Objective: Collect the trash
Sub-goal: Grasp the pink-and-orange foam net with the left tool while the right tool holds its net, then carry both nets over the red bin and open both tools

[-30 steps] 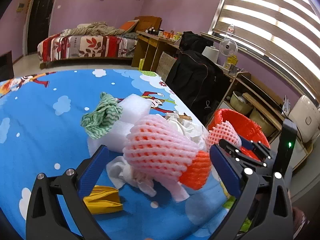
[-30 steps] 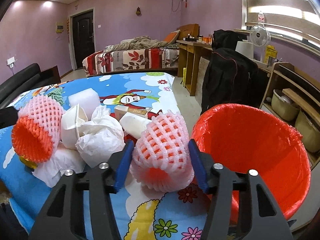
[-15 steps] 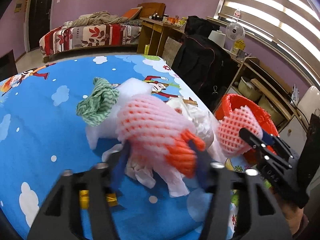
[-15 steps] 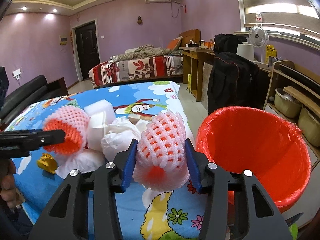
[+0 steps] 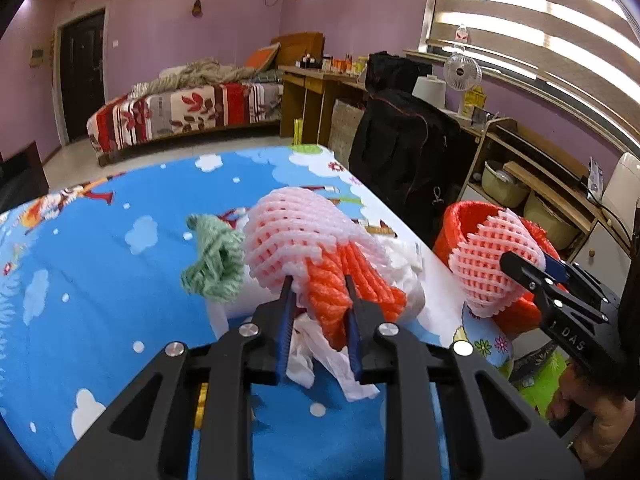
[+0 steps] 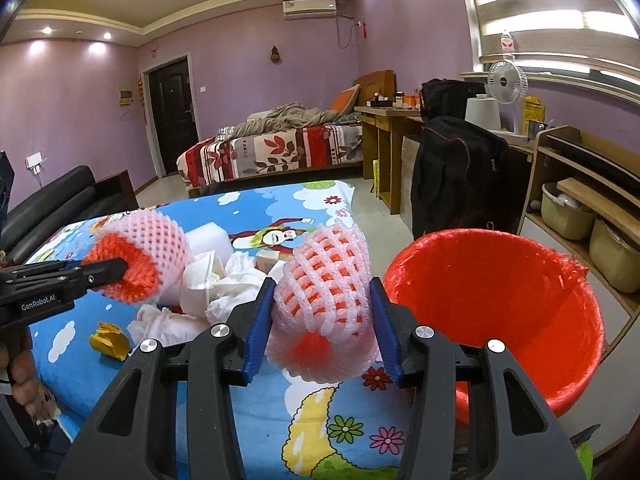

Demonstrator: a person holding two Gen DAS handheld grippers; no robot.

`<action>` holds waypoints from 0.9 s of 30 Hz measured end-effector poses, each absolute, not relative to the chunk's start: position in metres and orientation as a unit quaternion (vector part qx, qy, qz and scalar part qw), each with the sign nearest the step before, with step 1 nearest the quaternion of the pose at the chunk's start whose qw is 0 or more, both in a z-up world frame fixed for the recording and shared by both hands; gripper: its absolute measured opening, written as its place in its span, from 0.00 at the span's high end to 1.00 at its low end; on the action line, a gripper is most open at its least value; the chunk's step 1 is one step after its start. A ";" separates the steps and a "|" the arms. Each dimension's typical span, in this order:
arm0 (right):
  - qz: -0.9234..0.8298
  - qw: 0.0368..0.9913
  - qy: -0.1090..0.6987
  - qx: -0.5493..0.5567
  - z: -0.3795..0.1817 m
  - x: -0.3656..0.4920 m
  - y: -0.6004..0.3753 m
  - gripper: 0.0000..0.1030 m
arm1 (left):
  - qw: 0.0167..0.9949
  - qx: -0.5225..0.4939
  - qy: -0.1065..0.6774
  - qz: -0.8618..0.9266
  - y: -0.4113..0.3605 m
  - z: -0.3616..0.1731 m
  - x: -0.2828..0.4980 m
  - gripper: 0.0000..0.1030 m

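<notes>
Left gripper fingers clamped on foam net's orange mouth, long axis pointing away; right gripper squeezing second net, upright.

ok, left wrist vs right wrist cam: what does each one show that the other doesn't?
Left wrist only: a green knitted cloth behind the pile, and the left gripper shut on the orange end of a pink foam fruit net.

Right wrist only: the inside of the red plastic bin, a crumpled yellow wrapper in full, a black sofa, and the right gripper squeezing a second pink foam net.

Both: the blue cartoon tablecloth, crumpled white tissues, both nets, the bin, the bed.
</notes>
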State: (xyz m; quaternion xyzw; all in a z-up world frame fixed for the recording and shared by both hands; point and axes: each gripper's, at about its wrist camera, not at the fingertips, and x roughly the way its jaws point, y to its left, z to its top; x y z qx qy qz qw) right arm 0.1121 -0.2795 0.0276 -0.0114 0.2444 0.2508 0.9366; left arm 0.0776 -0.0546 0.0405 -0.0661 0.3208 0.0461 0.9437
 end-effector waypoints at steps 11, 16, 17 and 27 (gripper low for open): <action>0.223 0.946 0.236 -0.002 0.043 0.119 -0.307 0.56 | 0.954 -0.054 0.290 0.048 -0.060 0.066 0.080 0.79; 0.198 0.952 0.233 0.000 0.047 0.126 -0.329 0.56 | 0.959 -0.048 0.279 0.029 -0.074 0.078 0.089 0.79; 0.193 0.953 0.234 0.001 0.048 0.128 -0.333 0.56 | 0.959 -0.046 0.278 0.022 -0.080 0.080 0.092 0.79; 0.154 0.958 0.243 0.000 0.046 0.145 -0.369 0.56 | 0.958 -0.030 0.284 -0.031 -0.122 0.078 0.119 0.79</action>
